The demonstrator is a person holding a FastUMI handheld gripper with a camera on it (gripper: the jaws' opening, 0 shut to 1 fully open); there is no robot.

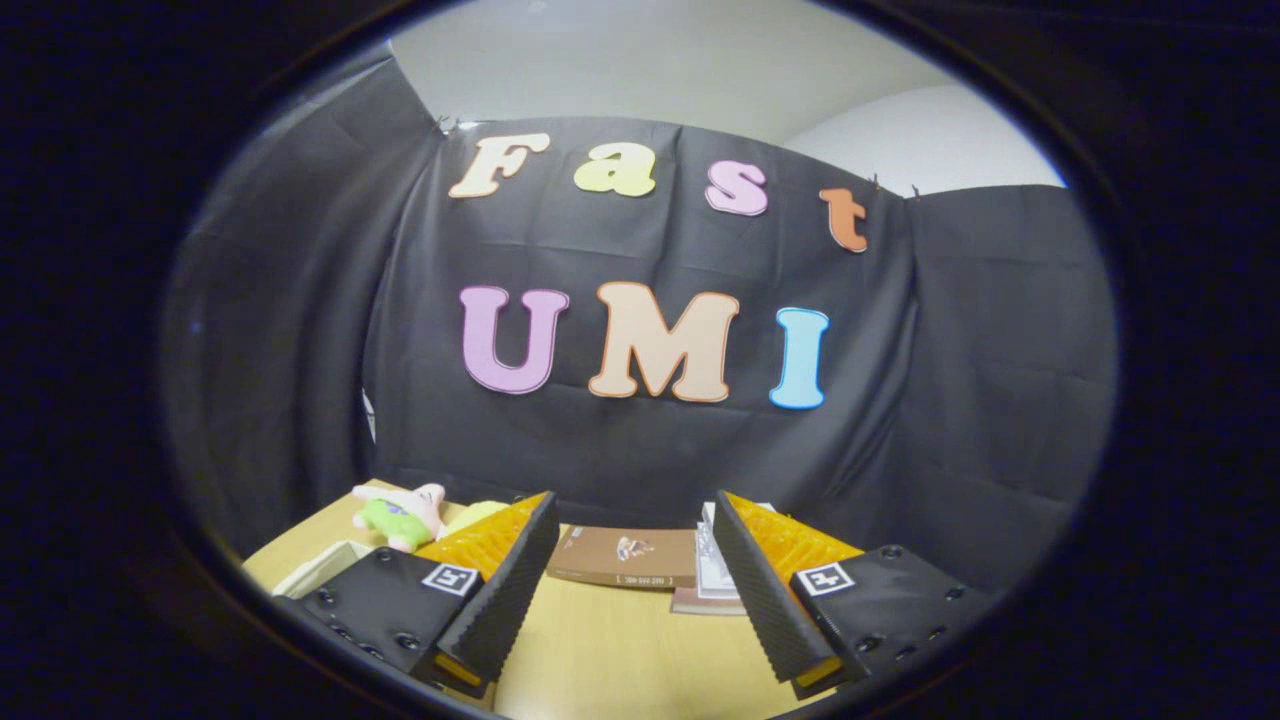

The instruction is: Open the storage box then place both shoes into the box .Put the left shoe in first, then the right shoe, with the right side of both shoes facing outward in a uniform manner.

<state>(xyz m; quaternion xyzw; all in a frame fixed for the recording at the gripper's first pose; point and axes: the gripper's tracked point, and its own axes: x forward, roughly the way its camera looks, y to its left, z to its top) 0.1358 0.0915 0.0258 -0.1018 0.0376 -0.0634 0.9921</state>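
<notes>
The gripper (632,580) hung wide open and empty above the table (600,650), a brown book (622,556) beyond its fingers, so tilting down to find the box seemed wise

tool (632,515) | I hold it level, aimed forward | fingers (505,590) spread wide apart | nothing between them

Nothing legible here: the print on the brown book (622,557), at the table's (600,650) far edge beyond the gripper's (633,505) wide-apart fingers (510,590), is too small to read.
</notes>
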